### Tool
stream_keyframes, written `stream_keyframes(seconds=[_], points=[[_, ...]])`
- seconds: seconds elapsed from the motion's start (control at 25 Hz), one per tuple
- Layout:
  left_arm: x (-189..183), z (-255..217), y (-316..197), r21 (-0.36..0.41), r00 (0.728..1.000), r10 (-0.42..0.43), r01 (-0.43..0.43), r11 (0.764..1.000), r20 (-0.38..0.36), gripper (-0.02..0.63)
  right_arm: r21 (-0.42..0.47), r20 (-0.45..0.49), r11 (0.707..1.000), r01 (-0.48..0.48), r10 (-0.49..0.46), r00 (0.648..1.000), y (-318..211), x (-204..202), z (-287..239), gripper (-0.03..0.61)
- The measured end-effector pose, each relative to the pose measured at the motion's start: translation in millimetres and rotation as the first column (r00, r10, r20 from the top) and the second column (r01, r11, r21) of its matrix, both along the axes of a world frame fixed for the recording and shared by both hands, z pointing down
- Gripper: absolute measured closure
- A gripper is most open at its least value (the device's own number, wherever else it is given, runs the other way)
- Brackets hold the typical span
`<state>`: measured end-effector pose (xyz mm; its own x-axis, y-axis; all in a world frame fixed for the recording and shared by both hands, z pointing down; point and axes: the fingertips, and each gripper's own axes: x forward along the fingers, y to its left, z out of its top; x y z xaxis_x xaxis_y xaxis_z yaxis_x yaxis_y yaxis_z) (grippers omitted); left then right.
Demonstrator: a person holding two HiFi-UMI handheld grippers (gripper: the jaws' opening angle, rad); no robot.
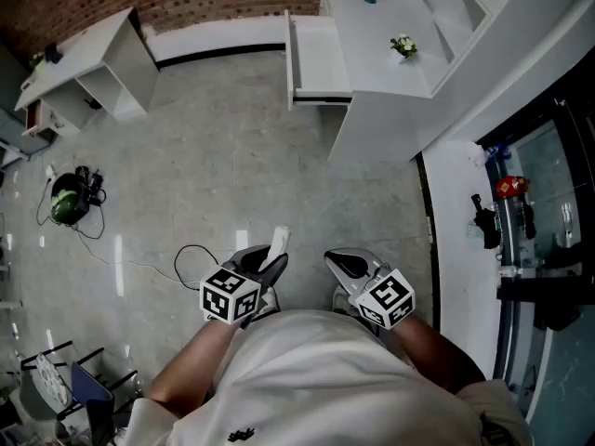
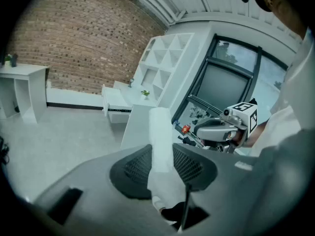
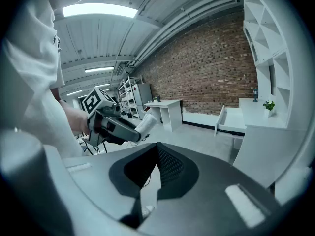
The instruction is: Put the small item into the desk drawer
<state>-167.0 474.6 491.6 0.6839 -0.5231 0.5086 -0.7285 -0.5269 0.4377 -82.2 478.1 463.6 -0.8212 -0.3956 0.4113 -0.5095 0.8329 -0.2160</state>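
A small white oblong item (image 2: 160, 146) stands between the jaws of my left gripper (image 2: 161, 167), which is shut on it. In the head view the item (image 1: 278, 244) sticks out ahead of the left gripper (image 1: 265, 263), held low in front of the person's body. My right gripper (image 1: 340, 265) is beside it, shut with nothing between its jaws. In the right gripper view the right gripper (image 3: 156, 168) is empty, and the left gripper (image 3: 133, 132) with the item (image 3: 146, 124) shows at the left. The white desk (image 1: 372, 45) stands far ahead with its drawer (image 1: 316, 59) pulled open.
A white shelf unit (image 1: 465, 7) rises behind the desk, which bears a small plant (image 1: 403, 45). Another white table (image 1: 93, 68) stands at the far left. A green headset with cables (image 1: 70, 198) lies on the grey floor. Glass panels and dark equipment (image 1: 521, 221) line the right.
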Motion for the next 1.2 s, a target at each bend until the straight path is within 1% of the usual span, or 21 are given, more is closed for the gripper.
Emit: stream_keyframes(seconds=[0.08, 0.16, 0.28, 0.36, 0.52, 0.56, 0.6, 0.64, 0.76, 0.88, 0.96, 1.08, 1.2], points=[[26.2, -6.8, 7.2, 0.004, 1.000, -0.030, 0.030, 1.000, -0.008, 0.480, 0.019, -0.001, 1.000, 0.009, -0.009, 1.000, -1.1, 26.4, -9.6, 0.566], [54.5, -9.8, 10.9, 0.010, 0.999, -0.040, 0.040, 0.999, -0.006, 0.480, 0.028, -0.001, 1.000, 0.006, -0.006, 1.000, -5.1, 56.5, -12.7, 0.566], [91.9, -6.1, 9.6, 0.000, 0.999, -0.048, 0.048, 0.999, -0.004, 0.480, 0.010, 0.014, 1.000, -0.003, 0.003, 1.000, -11.5, 98.4, -5.8, 0.566], [115.4, -4.5, 12.0, 0.002, 0.998, -0.061, 0.061, 0.998, 0.005, 0.480, 0.009, 0.013, 1.000, 0.017, -0.017, 1.000, -7.1, 123.6, -1.3, 0.566], [153.7, -4.7, 8.7, 0.018, 0.995, -0.094, 0.094, 0.995, 0.020, 0.480, 0.029, 0.018, 0.998, 0.050, -0.050, 0.999, -2.8, 166.8, 5.7, 0.563], [160.3, -4.8, 7.8, 0.012, 0.994, -0.108, 0.108, 0.994, 0.018, 0.480, 0.029, 0.023, 0.998, 0.054, -0.055, 0.998, -2.9, 174.7, 6.8, 0.545], [166.1, -4.8, 7.7, 0.005, 0.993, -0.121, 0.121, 0.993, 0.016, 0.480, 0.028, 0.029, 0.998, 0.059, -0.060, 0.998, -3.4, 181.5, 7.4, 0.504], [171.1, -4.7, 7.7, -0.003, 0.991, -0.132, 0.132, 0.991, 0.014, 0.480, 0.029, 0.035, 0.998, 0.059, -0.060, 0.998, -5.0, 187.5, 8.0, 0.480], [182.4, -1.2, 4.3, -0.021, 0.990, -0.140, 0.141, 0.990, 0.030, 0.480, 0.025, 0.056, 0.999, 0.038, -0.040, 0.998, -15.6, 201.3, 14.4, 0.462], [184.5, 4.1, -7.8, -0.033, 0.990, -0.131, 0.133, 0.991, 0.058, 0.480, 0.008, 0.069, 1.000, 0.026, -0.027, 0.997, -27.9, 204.1, 21.7, 0.454], [182.4, 5.8, -24.3, -0.040, 0.990, -0.126, 0.128, 0.991, 0.063, 0.480, 0.010, 0.068, 1.000, 0.027, -0.028, 0.997, -42.3, 201.8, 21.9, 0.454], [180.7, 7.0, -56.8, -0.033, 0.992, -0.113, 0.115, 0.993, 0.056, 0.480, 0.022, 0.060, 1.000, 0.008, -0.009, 0.998, -72.9, 204.1, 18.6, 0.456], [175.8, 4.1, -102.2, -0.016, 0.994, -0.100, 0.100, 0.995, 0.038, 0.480, 0.033, 0.036, 0.999, -0.023, 0.022, 0.999, -109.7, 206.8, 15.1, 0.462]])
